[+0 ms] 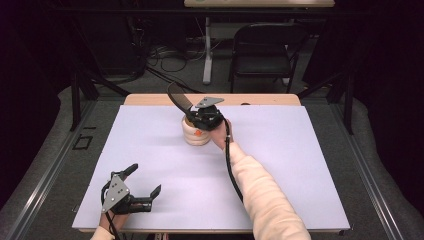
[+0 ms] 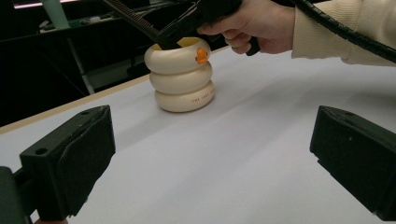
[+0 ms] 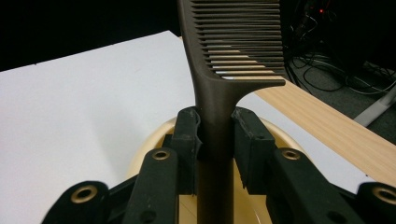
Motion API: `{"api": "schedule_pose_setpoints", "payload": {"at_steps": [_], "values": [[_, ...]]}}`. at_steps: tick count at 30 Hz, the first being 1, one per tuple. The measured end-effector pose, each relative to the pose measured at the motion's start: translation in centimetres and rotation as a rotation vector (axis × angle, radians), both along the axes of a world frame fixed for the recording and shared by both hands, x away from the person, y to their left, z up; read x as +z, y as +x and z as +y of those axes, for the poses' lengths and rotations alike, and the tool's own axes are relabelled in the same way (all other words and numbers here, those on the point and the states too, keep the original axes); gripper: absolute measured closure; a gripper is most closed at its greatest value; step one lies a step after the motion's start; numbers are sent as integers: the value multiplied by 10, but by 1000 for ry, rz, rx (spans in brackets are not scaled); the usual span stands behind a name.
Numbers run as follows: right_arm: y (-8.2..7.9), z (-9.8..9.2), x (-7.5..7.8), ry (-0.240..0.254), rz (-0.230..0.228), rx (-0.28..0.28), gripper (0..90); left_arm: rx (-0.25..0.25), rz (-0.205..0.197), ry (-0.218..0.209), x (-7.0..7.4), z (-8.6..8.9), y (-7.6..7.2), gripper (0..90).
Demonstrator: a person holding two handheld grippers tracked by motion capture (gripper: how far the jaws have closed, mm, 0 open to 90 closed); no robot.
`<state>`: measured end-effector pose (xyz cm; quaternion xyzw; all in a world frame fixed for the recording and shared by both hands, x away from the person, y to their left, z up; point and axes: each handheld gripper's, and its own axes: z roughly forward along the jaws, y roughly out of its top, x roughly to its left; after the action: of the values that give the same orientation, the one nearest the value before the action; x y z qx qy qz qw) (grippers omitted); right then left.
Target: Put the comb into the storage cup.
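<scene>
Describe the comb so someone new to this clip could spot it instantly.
Start at the white sheet on the table; near its far edge stands a cream ringed holder. The dark comb rises from it, clamped in the right tongs, the one toothed thing there.

Your cream ribbed sleeve [image 1: 265, 190], black left gripper [image 1: 145, 187] with grey three-cornered plate [image 1: 114, 192], black right gripper [image 1: 200, 116] trailing a ridged black cable [image 1: 231, 167], brass-ringed screw holes [image 3: 84, 193].

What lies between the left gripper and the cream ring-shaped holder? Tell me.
Nothing: bare white table sheet runs from the open left gripper to the holder; the left gripper view and high view both show it.
</scene>
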<state>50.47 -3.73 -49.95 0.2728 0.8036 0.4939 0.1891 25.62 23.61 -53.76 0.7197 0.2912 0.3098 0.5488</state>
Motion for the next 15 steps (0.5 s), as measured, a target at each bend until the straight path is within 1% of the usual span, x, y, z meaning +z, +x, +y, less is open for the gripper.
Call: {"api": "schedule_pose_setpoints", "payload": {"at_steps": [2,3,4,5,6,8,13,14,15], "values": [[0,0,0,-4,5,-1,699,1,0,-1,0,0,0,0],[-1,-1,0,-6,4,0,673,1,-1,0,0,0,0,0],[-1,-1,1,-2,5,-3,639,0,-1,0,0,0,0,0],[-2,-2,3,3,13,-8,544,0,-1,0,0,0,0,0],[-2,-2,3,3,13,-8,544,1,-1,1,0,0,0,0],[-4,-4,6,-3,19,-16,470,1,-1,0,0,0,0,0],[-6,-10,13,13,36,-11,373,0,-2,2,0,0,0,0],[-8,-12,16,13,47,-8,330,0,-2,3,0,0,0,0],[-8,-12,16,13,47,-8,330,0,-2,3,0,0,0,0]]}}
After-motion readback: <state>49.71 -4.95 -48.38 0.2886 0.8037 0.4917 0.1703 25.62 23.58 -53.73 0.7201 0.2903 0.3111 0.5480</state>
